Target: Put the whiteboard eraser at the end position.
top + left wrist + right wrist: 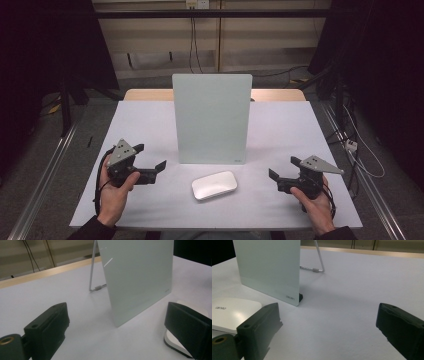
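Dim, soft overhead light; dark surroundings, faint glare streak on board (pixel 140 277).

Overhead view; two low table-level views

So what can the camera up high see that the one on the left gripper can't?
High view alone: both hands, the left gripper and right gripper whole with jaws apart, the floor and the table's edges.

Left gripper view alone: the wire stand propping the board from behind, seen close between its own jaws.

Both: the pale upright board, the white flat device in front of it, and the white tabletop.
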`<state>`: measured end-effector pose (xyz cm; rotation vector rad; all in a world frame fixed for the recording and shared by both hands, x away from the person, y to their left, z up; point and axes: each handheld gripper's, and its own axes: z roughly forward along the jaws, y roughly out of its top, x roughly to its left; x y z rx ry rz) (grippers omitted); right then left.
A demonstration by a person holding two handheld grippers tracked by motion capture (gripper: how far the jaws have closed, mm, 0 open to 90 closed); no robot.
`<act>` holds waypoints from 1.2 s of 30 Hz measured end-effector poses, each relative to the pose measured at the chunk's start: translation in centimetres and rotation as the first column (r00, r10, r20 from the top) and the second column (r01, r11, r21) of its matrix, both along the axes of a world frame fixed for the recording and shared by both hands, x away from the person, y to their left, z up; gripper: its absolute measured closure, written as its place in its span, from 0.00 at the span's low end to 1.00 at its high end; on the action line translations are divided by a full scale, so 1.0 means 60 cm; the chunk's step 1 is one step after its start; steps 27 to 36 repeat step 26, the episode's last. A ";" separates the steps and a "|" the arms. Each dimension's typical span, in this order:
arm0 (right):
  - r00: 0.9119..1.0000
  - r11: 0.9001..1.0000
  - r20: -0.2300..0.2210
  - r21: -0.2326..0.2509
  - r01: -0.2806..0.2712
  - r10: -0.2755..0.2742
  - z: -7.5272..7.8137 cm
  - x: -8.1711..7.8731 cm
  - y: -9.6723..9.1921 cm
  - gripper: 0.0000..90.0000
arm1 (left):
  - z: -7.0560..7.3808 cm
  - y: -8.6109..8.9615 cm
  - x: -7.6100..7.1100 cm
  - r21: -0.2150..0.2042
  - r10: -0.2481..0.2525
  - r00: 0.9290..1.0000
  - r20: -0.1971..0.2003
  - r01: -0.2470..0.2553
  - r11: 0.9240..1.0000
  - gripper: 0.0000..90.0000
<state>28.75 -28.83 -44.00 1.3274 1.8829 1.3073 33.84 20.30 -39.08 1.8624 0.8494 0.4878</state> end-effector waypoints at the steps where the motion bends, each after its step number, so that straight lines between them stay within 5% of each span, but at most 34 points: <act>1: 1.000 1.000 0.000 -0.001 0.001 -0.001 0.000 0.000 0.000 0.06 | -0.001 0.002 -0.003 0.002 0.004 1.000 0.008 -0.004 1.000 0.06; 13: 1.000 1.000 0.003 -0.004 0.005 -0.005 0.000 -0.005 -0.004 0.06 | -0.036 0.016 -0.021 -0.016 0.002 1.000 -0.008 -0.002 1.000 0.05; 20: 1.000 1.000 0.005 -0.003 0.004 -0.004 0.000 -0.005 -0.004 0.06 | -0.034 0.029 -0.026 -0.033 0.048 0.999 0.015 -0.048 0.998 0.05; 25: 1.000 1.000 0.002 -0.002 0.007 -0.007 0.000 -0.005 -0.003 0.06 | -0.044 0.022 -0.025 -0.040 0.030 0.999 -0.017 -0.030 0.999 0.05; 36: 1.000 1.000 0.002 -0.004 0.009 -0.009 0.000 -0.004 -0.003 0.06 | -0.044 0.021 -0.024 -0.031 0.016 1.000 -0.018 -0.016 0.999 0.05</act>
